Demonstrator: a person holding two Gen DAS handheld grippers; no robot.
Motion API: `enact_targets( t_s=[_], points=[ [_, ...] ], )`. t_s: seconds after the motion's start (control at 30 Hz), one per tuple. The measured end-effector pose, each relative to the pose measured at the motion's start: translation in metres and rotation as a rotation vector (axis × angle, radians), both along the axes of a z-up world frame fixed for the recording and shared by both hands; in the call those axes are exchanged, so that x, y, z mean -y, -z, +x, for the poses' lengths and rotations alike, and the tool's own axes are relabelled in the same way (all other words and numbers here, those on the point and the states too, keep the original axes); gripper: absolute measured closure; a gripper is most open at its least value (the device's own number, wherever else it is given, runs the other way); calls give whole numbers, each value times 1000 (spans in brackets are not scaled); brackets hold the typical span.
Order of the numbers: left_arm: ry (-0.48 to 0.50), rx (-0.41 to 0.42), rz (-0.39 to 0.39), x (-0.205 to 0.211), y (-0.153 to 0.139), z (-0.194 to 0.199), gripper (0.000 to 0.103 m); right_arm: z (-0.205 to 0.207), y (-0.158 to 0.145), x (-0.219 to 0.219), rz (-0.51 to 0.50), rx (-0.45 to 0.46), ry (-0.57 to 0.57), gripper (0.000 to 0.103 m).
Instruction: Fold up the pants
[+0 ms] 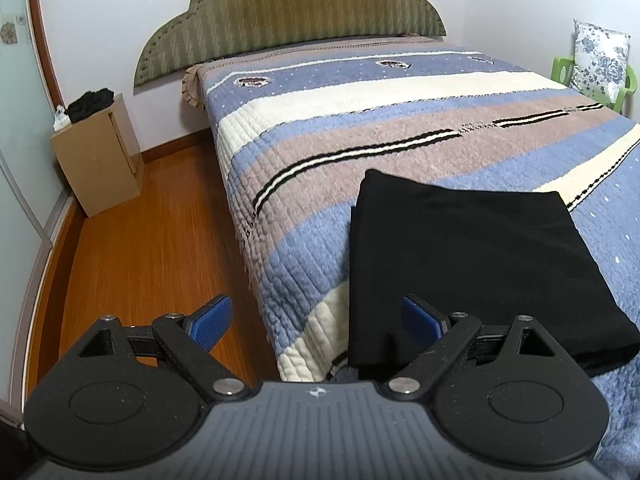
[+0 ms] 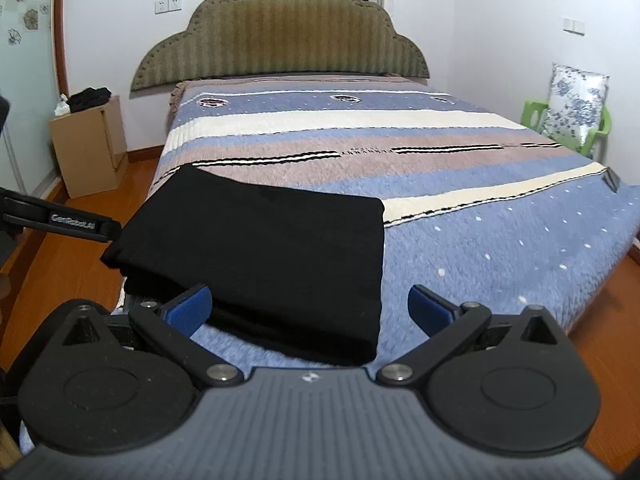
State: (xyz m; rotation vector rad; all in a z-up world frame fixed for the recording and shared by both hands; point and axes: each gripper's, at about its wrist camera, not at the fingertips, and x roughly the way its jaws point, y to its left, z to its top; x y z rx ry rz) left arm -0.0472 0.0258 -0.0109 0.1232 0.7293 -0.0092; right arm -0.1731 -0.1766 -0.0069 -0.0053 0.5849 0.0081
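a: where are the pants (image 1: 472, 264)?

b: folded flat near the bed (image 1: 320, 152) corner; i parked them square there so the stack stays tidy.

a: grippers?

b: left gripper (image 1: 316, 320) and right gripper (image 2: 310, 308) both spread wide, holding nothing; clear of the cloth.

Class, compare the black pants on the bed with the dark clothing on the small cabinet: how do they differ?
The pants lie folded flat in a neat rectangle; the dark clothing sits bunched in a heap. The pants rest on the striped bedspread; the clothing tops the cabinet by the wall. Both are black fabric.
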Motion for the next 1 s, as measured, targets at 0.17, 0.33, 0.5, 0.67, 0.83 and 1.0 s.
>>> enact_targets(
  t_s=[0.17,0.33,0.5,0.67,0.83,1.0],
  points=[
    [31,-2,26,9,-4,13,11,21,-3,21,79,-13,-3,0],
    [69,-19,25,9,-3,31,11,42,-4,41,137,-9,-76,0],
    [125,-67,-20,-4,0,52,11,73,3,73,227,-86,-164,0],
    [187,-74,-16,-19,3,67,11,106,17,97,369,-207,-187,7],
    [243,-142,-90,-26,10,86,11,133,34,111,428,-288,-168,8],
    [266,-229,-136,-26,27,105,11,153,49,121,495,-361,-169,10]
  ],
)
